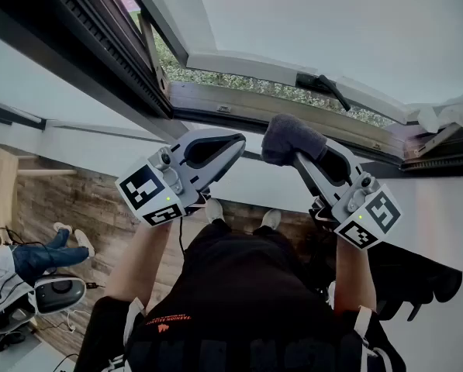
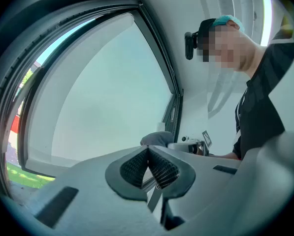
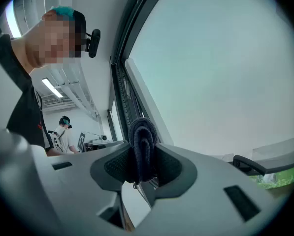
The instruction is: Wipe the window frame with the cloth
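Right tongs (image 1: 299, 160) clamped on folded dark cloth (image 1: 290, 136), left tongs (image 2: 147, 152) closed, empty, both near window frame (image 1: 239, 108)

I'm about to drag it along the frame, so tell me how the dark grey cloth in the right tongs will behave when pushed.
The dark grey fuzzy cloth sits folded double in the right tongs, so it is probably soft and floppy, yielding when pressed. Its bunched end stands up unsupported, suggesting it is light. The napped surface should drag rather than slip.

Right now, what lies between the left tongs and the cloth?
Nothing: in the head view the stretch between the left tongs and the cloth is bare, with only the window frame behind it.
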The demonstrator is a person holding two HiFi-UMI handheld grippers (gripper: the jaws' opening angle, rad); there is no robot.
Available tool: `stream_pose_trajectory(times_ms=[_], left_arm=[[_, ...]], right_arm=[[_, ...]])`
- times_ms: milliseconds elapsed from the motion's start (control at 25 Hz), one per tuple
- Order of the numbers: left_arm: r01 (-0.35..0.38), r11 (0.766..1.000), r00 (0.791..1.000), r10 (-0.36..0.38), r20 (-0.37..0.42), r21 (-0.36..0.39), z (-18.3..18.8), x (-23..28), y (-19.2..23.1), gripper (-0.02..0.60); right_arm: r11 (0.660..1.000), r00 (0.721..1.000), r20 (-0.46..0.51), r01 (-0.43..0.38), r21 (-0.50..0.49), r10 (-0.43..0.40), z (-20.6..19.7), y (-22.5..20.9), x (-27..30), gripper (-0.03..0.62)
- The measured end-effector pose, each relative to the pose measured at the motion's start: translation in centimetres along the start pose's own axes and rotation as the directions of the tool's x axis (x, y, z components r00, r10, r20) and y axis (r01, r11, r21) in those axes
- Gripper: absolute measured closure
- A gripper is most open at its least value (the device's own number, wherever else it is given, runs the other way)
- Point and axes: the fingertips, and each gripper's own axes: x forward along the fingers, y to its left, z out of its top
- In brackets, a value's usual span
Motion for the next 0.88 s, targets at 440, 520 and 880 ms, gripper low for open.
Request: stream_pose_trajectory(times_ms=[440, 520, 880], left_arm=[[-0.004, 1.0, 1.0, 0.004, -0.009, 0.008, -0.1, 0.5, 0.0, 0.563], [-0.009, 1.0, 1.0, 0.009, -0.015, 0.015, -0.2, 0.5, 0.0, 0.561], [-0.052, 0.996, 0.998, 0.055, -0.042, 0.076, -0.1, -0.8, 0.9, 0.563]], right_arm=[[0.999, 1.0, 0.003, -0.019, 0.033, 0.019, 0.3, -0.5, 0.0, 0.474], [0.999, 1.0, 0.01, -0.021, 0.033, 0.021, 0.5, -0.6, 0.1, 0.474], [0.998, 0.998, 0.023, -0.057, 0.034, 0.056, 0.7, -0.5, 2.1, 0.474]])
